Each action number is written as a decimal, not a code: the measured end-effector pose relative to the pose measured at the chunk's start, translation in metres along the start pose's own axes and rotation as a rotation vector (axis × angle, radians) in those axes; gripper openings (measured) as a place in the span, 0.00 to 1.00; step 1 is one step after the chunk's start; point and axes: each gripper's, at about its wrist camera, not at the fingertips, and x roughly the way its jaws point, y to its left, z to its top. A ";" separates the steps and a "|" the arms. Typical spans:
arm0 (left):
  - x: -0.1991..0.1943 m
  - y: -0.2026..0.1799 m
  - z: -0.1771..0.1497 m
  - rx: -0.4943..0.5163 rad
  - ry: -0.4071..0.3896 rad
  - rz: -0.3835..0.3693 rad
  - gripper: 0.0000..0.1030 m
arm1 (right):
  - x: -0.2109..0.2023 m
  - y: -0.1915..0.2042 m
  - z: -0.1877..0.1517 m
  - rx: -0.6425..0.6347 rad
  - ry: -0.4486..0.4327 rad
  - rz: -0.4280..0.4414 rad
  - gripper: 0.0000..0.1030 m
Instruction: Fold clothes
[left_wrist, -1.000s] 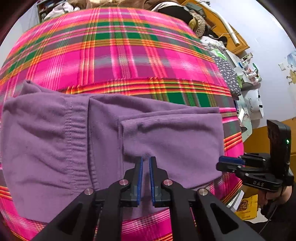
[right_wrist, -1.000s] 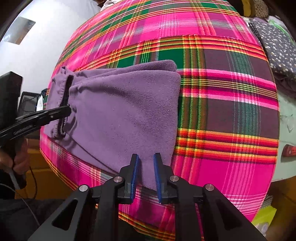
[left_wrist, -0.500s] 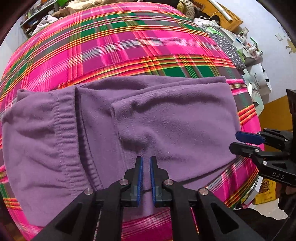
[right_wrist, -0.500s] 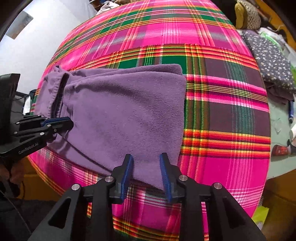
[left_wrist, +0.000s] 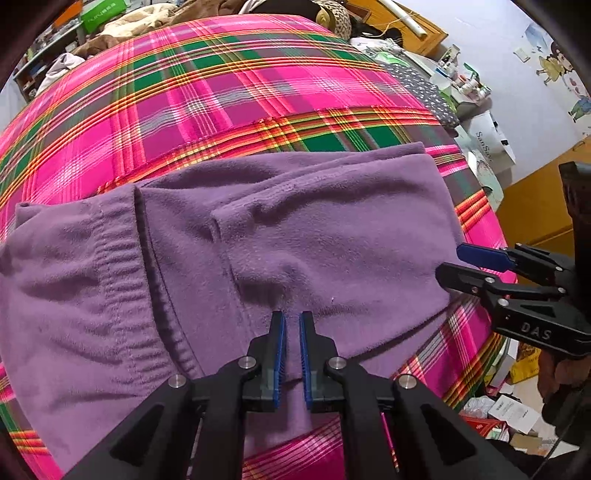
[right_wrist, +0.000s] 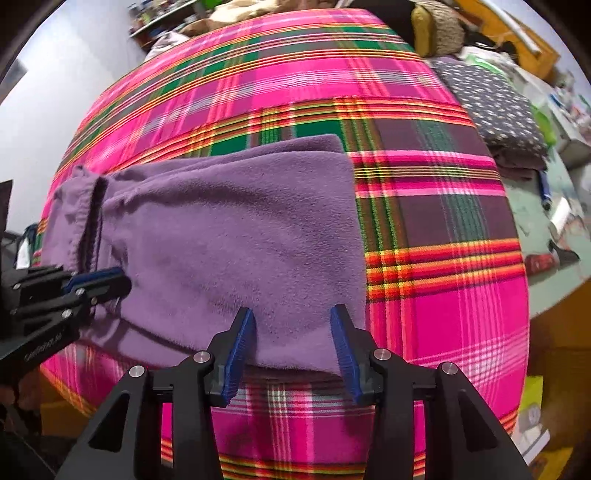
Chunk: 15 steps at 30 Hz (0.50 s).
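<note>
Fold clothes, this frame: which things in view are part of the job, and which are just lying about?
Part of the job:
purple fleece garment, partly folded
plaid bedcover under it
left gripper, nearly closed
right gripper, jaws just opening over the garment's edge

Lying about:
dotted dark cloth
white bag

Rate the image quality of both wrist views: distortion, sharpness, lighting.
Left wrist view: strong fisheye bulge, dark corners, purple fleece garment sharp and evenly lit. Right wrist view: same bulge, plaid cover vivid and sharp at centre, clutter at the right edge smeared.
</note>
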 end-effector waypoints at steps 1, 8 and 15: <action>-0.001 0.000 0.000 0.007 0.000 -0.004 0.08 | 0.000 0.001 0.000 0.015 -0.002 -0.011 0.44; -0.010 0.006 -0.008 0.029 0.000 -0.007 0.08 | -0.016 -0.010 0.000 0.103 -0.026 0.004 0.39; -0.011 0.000 -0.004 0.013 0.047 0.046 0.08 | -0.014 -0.024 0.002 0.059 -0.007 0.038 0.30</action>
